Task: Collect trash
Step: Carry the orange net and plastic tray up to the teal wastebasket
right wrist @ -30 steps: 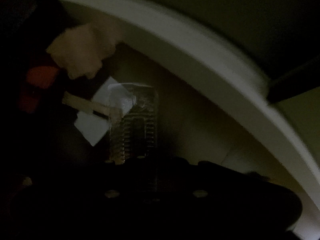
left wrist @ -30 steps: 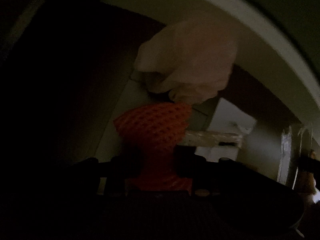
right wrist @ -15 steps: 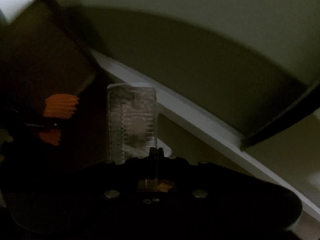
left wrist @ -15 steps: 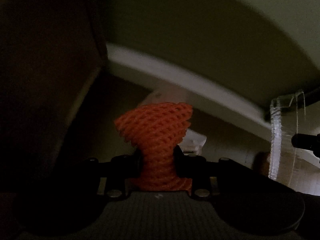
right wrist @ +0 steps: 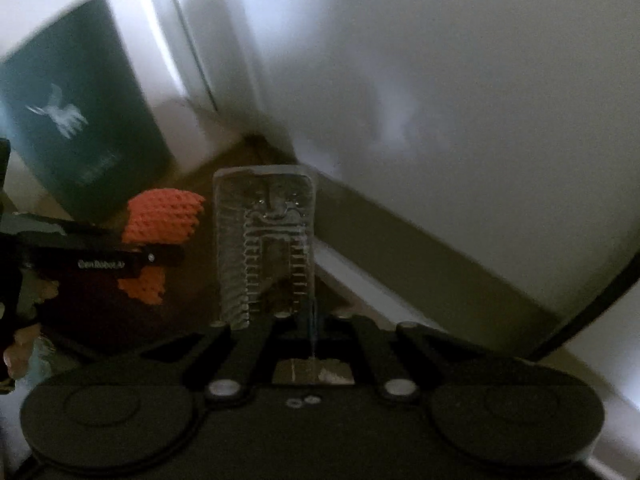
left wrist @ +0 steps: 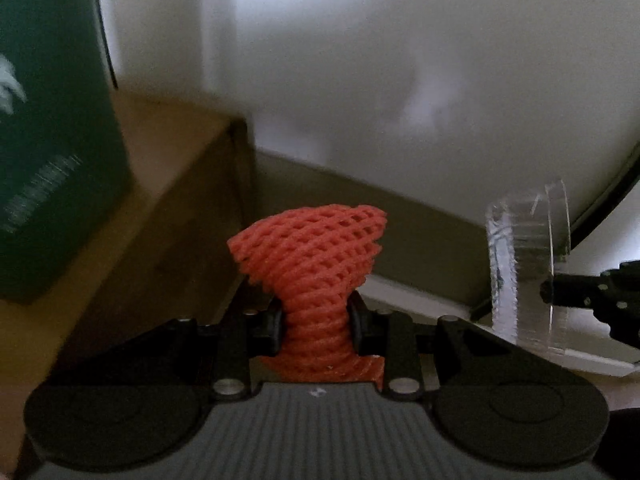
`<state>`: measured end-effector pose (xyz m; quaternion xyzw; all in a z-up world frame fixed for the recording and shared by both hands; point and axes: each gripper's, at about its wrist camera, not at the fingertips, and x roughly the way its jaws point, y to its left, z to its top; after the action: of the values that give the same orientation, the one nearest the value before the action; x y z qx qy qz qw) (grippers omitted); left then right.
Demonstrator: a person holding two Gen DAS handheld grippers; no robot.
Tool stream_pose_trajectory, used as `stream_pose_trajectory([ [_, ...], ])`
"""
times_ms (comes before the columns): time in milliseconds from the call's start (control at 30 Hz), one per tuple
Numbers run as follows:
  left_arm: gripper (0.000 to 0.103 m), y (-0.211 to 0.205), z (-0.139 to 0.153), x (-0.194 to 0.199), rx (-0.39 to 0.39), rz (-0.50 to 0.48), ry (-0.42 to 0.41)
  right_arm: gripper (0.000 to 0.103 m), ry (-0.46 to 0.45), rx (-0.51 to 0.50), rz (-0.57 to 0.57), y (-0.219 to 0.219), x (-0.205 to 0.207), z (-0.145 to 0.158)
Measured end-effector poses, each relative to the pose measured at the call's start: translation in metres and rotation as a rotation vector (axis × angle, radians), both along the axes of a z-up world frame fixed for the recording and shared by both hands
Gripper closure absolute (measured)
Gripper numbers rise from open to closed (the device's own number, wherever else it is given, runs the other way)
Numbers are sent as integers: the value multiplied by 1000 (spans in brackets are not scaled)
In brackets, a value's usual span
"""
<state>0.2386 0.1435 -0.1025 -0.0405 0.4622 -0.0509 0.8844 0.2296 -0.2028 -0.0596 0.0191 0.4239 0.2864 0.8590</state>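
Note:
My left gripper [left wrist: 316,326] is shut on an orange foam fruit net [left wrist: 316,256], which flares out above the pinched waist. The net and the left gripper also show at the left of the right wrist view [right wrist: 160,220]. My right gripper [right wrist: 312,320] is shut on a clear plastic blister tray [right wrist: 266,240] that stands upright in front of the camera. The same tray shows at the right of the left wrist view [left wrist: 524,264], held by the right gripper's black fingers [left wrist: 580,292]. Both grippers are held up in front of a white wall.
A dark green box with a white bird logo [right wrist: 80,128] stands at the left on a wooden floor or ledge [left wrist: 160,184]. A grey baseboard [right wrist: 432,256] runs along the white wall [left wrist: 400,80].
Both grippers have risen out of the dark white-rimmed bin, where a crumpled tissue and paper lay, into brighter light facing the wall. Each keeps its item.

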Motion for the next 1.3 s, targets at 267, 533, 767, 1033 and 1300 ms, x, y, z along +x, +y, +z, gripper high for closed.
stream_pose_trajectory([
  [267,73,27,94,-48,22,28,-134,103,-155,67,47,13,-22,92],
  [533,73,58,176,-87,80,66,-283,103,-343,98,113,54,-41,170],
  [767,73,88,234,-104,147,129,-391,103,-439,136,141,88,-39,221],
  [1033,73,126,283,-110,202,200,-461,103,-521,175,158,138,-31,269],
  [1300,73,169,292,-80,237,214,-434,103,-556,214,139,198,2,295],
])
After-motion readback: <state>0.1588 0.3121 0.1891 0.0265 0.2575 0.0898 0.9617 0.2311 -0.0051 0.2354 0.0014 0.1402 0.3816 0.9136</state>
